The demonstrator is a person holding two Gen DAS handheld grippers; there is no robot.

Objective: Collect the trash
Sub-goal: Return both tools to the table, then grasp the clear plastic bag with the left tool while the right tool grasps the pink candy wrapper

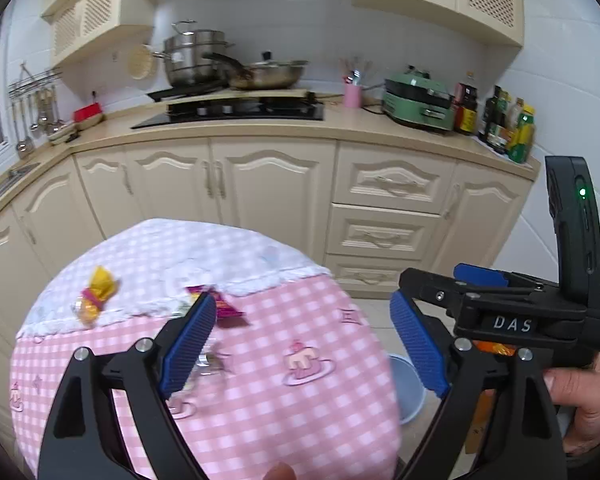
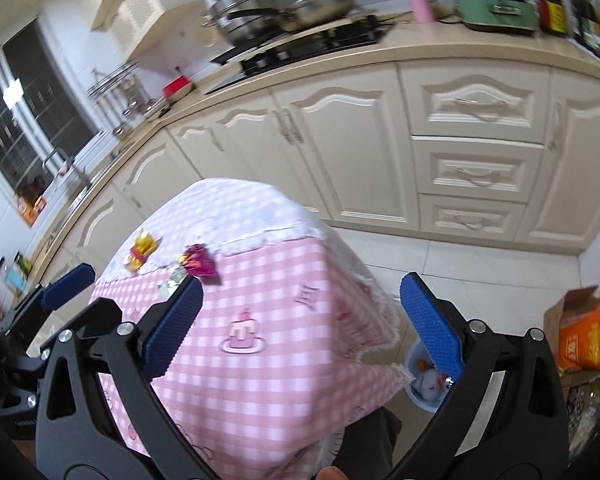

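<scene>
A small table under a pink checked cloth point(image 1: 260, 420) carries the trash. A yellow wrapper point(image 1: 98, 294) lies at its far left, a purple wrapper point(image 1: 226, 306) near the middle, and a clear crumpled wrapper point(image 1: 210, 360) closer in. My left gripper point(image 1: 304, 344) hangs open above the table with nothing between its blue pads. My right gripper point(image 2: 302, 326) is also open and empty, over the table's right side. From there the yellow wrapper point(image 2: 142, 254) and purple wrapper point(image 2: 200, 262) lie beyond its left finger. A pale blue bin point(image 2: 416, 394) holding scraps stands on the floor right of the table.
Cream kitchen cabinets point(image 1: 272, 196) and a counter with a hob point(image 1: 236, 114), pots and bottles stand behind the table. A cardboard box with an orange bag point(image 2: 588, 336) sits on the floor at the far right. A hand point(image 1: 584, 404) holds the right tool.
</scene>
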